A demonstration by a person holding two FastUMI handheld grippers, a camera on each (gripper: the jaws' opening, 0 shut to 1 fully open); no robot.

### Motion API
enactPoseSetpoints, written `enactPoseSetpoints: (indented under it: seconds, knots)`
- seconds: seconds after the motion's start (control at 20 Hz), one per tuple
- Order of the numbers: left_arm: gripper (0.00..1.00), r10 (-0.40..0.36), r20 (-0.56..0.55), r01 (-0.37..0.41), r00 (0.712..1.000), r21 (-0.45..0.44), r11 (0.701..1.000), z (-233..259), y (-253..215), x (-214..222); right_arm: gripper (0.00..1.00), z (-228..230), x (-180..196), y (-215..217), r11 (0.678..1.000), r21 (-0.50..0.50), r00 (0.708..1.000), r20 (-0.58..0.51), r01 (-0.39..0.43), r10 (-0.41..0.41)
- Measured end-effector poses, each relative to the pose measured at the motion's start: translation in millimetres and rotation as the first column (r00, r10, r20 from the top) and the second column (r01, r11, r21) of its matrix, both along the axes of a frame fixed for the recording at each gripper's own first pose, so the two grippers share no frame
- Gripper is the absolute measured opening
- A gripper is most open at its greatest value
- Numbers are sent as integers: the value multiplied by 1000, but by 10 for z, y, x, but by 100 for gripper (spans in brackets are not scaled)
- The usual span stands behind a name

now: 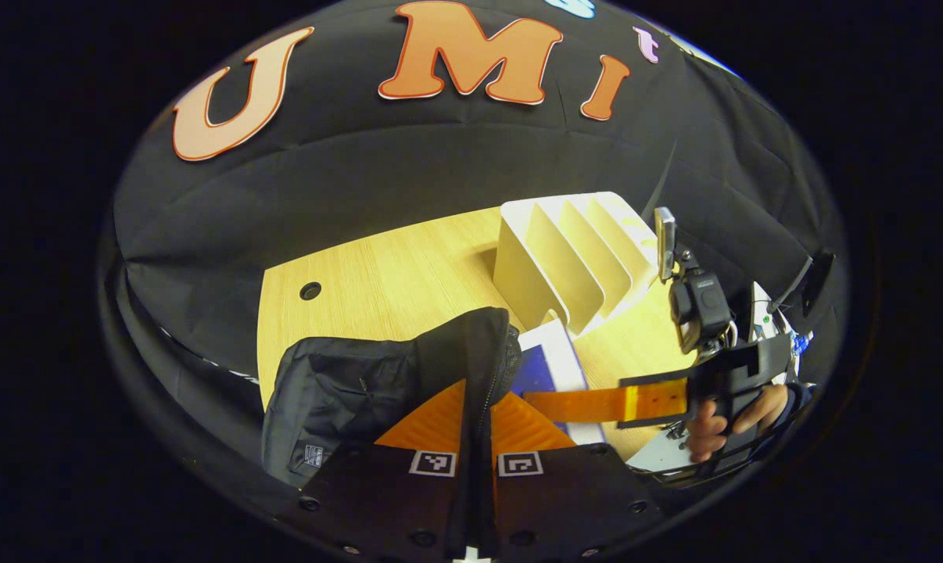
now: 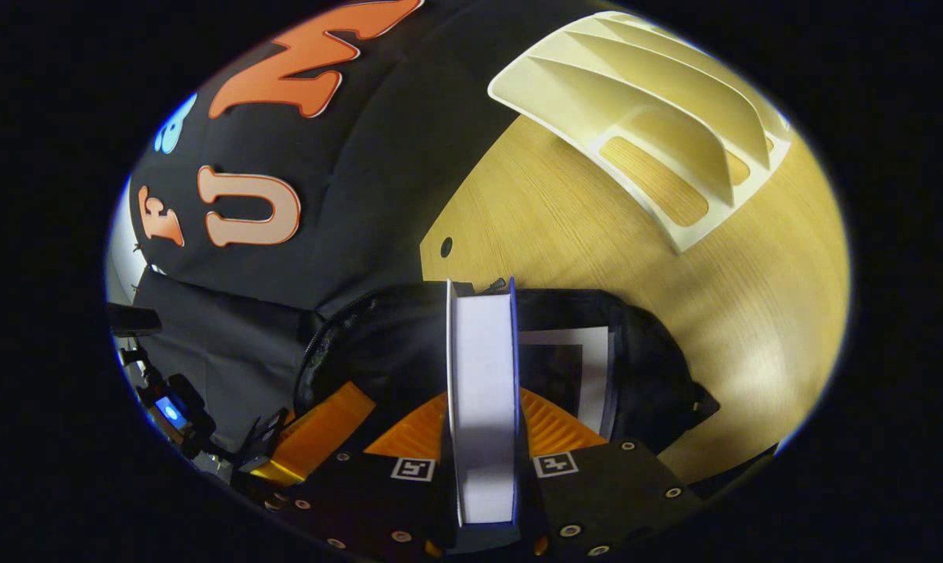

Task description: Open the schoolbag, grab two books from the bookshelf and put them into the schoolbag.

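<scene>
Left tongs (image 1: 475, 426) pinching bag (image 1: 378, 383) edge, right tongs (image 2: 483, 438) pinching book (image 2: 483, 391) over open bag, rack (image 2: 659, 125) on counter (image 2: 589, 234).

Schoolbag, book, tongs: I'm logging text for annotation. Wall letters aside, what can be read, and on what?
Tag on the schoolbag: print too small to read.
Square markers on the left tongs: coded patterns, no words.
Book, page edge: no text.

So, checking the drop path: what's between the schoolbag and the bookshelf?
In the right gripper view, bare wooden table separates the schoolbag from the bookshelf.
</scene>
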State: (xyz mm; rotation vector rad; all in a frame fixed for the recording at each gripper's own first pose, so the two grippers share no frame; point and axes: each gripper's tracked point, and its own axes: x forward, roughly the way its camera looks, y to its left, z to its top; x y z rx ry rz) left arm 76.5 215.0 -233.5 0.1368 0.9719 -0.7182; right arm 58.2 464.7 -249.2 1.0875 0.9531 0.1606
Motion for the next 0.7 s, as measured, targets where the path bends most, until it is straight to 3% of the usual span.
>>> enactPoseSetpoints:
  seconds: [0.4, 0.45, 0.5, 0.7]
  knots:
    - [6, 5, -26, -6, 1000, -46, 999, -6, -161, -101, 33, -301, 76, 387, 998, 59, 999, 20, -32, 31]
    - [6, 2, -30, -3, 1000, -48, 999, -20, -185, -110, 43, -316, 61, 408, 997, 57, 999, 13, -44, 43]
    - [6, 1, -32, -2, 999, -55, 998, -22, -200, -130, 35, -320, 27, 415, 997, 47, 998, 0, -56, 56]
    - [6, 32, -12, -33, 999, -44, 999, -71, -114, -89, 55, -520, -256, 164, 979, -130, 983, -114, -160, 145]
